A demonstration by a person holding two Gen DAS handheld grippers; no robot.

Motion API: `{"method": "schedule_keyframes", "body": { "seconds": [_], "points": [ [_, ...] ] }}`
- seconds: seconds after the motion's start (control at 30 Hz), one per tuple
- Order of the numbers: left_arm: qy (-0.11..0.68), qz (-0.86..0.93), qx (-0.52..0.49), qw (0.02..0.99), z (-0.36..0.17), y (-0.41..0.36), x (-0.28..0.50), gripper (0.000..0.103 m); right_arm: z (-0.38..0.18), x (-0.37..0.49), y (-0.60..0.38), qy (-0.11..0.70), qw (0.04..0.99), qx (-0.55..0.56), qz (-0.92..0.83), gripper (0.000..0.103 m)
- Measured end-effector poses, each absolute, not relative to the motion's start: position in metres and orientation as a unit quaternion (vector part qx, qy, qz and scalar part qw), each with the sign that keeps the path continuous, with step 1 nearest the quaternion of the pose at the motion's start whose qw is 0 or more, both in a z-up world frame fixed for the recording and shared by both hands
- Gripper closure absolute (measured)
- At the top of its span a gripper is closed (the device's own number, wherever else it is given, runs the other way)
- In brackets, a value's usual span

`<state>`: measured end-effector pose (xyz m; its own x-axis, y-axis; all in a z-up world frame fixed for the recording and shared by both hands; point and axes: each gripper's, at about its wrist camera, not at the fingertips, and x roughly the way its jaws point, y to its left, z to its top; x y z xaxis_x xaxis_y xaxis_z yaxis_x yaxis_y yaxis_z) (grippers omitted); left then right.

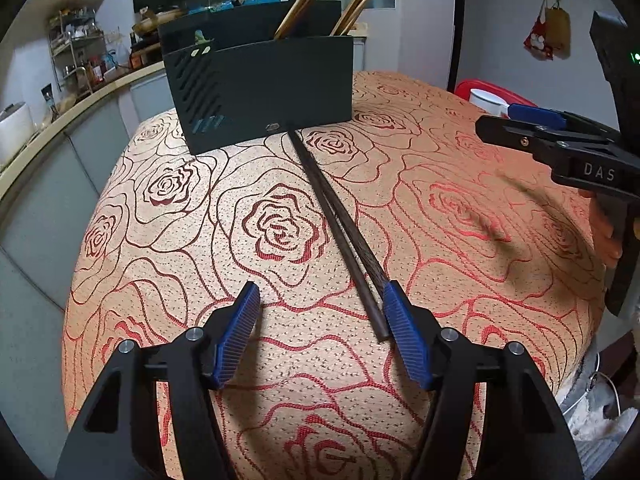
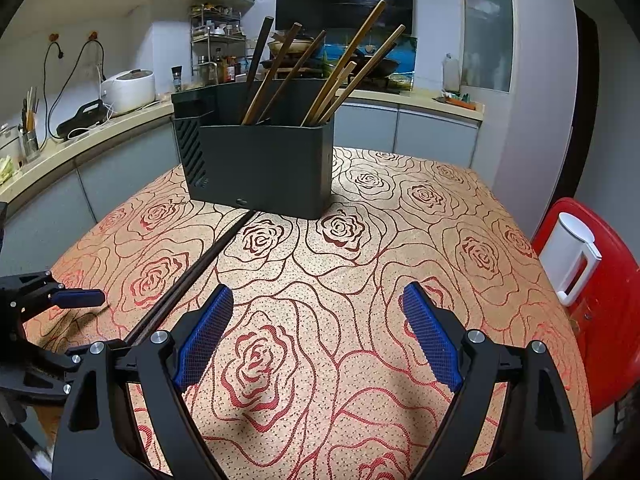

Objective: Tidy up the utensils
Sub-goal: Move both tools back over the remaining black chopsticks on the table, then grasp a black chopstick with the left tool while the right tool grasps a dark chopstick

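Desk (image 2: 400,264): covered in a tan cloth with a red rose pattern. Its far edge runs behind the holder; its right edge falls away beside a red chair (image 2: 600,320) that carries a white container (image 2: 572,260). The cloth between the holder and the near grippers lies open across the middle and right.

Utensil holder (image 2: 260,168): dark rectangular box, slotted on its left end, standing upright toward the far part of the desk. Several wooden chopsticks (image 2: 344,68) lean out of its top at mixed angles.

Dark chopsticks (image 1: 340,232): a pair lying flat on the cloth side by side, touching along their length. The far tips reach the base of the holder's front wall; the near ends lie at the left gripper.

Left gripper (image 1: 320,304): tilted down toward the cloth, low over it. Its blue-padded fingers (image 1: 240,328) stand apart. The near ends of the dark chopsticks lie between them, close against the inner face of the right pad; the left pad is well clear of them. Whether the right pad touches the wood cannot be told.

Right gripper (image 2: 318,320): angled down over bare cloth to the right of the dark chopsticks, its fingers (image 2: 204,336) spread wide with nothing between them. In the left wrist view it shows at the right edge, above the cloth.

Background: a kitchen counter (image 2: 80,140) curves along the left and rear, holding a rice cooker (image 2: 128,90) and a rack of bottles.
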<state>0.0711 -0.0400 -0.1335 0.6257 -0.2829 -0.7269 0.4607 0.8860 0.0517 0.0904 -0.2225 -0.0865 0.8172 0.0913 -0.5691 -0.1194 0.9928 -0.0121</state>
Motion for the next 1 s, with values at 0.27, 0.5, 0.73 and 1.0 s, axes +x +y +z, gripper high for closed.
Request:
{"method": "schedule_keyframes", "body": {
  "seconds": [0.27,0.5,0.73,1.0],
  "points": [
    [0.393,-0.217,0.107,0.887,-0.137,-0.043,0.071,0.054,-0.087,0.089,-0.221,0.297,0.953,-0.027,0.059,0.019],
    [0.393,-0.205,0.116,0.889,-0.136,-0.038,0.072,0.076,-0.088,0.086,-0.217,0.302,0.95,-0.028,0.073,0.019],
    [0.401,-0.186,0.099,0.892,-0.135,-0.016,0.077,0.096,-0.097,0.077,-0.188,0.313,0.941,-0.046,0.12,0.021],
    [0.412,-0.176,0.078,0.891,-0.133,-0.003,0.081,0.096,-0.117,0.062,-0.136,0.346,0.914,-0.072,0.2,0.027]
  ]
}}
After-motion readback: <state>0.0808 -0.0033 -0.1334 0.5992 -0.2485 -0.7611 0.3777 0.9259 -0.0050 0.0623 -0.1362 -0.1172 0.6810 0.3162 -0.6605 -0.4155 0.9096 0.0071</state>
